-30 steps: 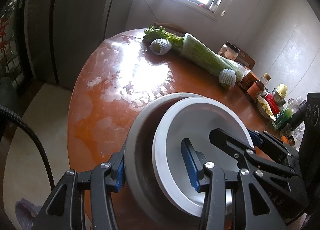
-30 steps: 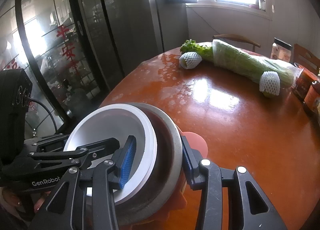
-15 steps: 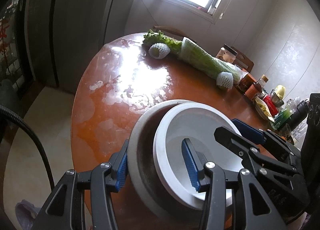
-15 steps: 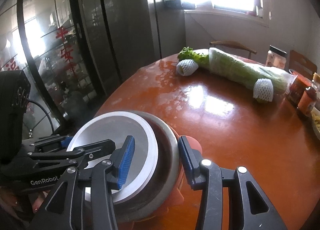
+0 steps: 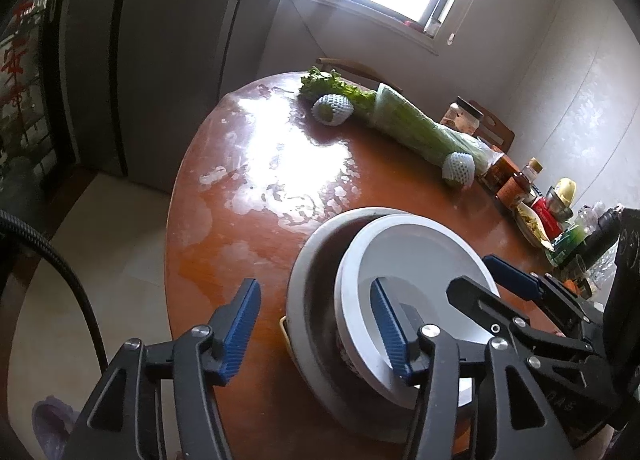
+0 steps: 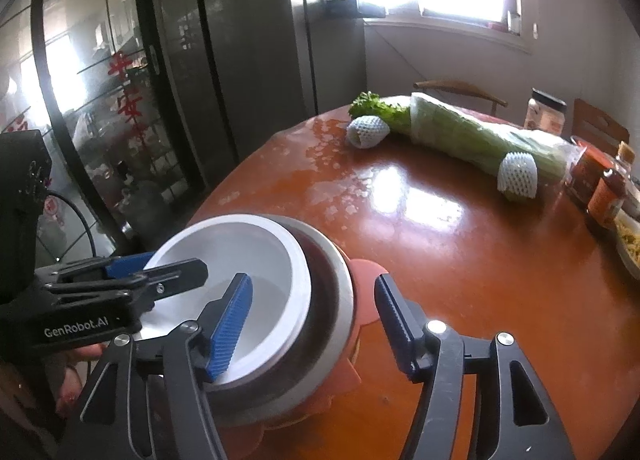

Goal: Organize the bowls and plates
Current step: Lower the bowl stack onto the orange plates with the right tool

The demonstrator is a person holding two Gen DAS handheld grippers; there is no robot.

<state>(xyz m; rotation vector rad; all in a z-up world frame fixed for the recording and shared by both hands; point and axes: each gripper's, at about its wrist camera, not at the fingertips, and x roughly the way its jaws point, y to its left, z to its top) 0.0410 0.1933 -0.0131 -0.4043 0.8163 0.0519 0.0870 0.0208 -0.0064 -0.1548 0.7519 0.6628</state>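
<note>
A white bowl [image 5: 416, 260] sits nested inside a grey metal bowl [image 5: 316, 284] near the table's front edge. Under them lies an orange scalloped plate [image 6: 368, 276]. My left gripper [image 5: 314, 334] straddles the left rims of both bowls. One pad is inside the white bowl and the other stands clear of the metal wall, and the jaws are opening. My right gripper [image 6: 314, 324] straddles the opposite rims the same way. Its outer pad is off the metal bowl [image 6: 332, 300], and its jaws are also opening. Nothing is pressed by either.
The round red-brown table [image 5: 248, 227] drops off to the floor at the left. At the far side lie wrapped celery [image 5: 412, 123] and two foam-netted fruits [image 5: 332, 109]. Jars and bottles [image 5: 532, 195] crowd the right edge. Chairs [image 6: 460, 89] stand behind.
Both grippers have widened and let go of the bowls' rims. Their outer pads now stand apart from the metal bowl. The stack stays where it was on the table.
</note>
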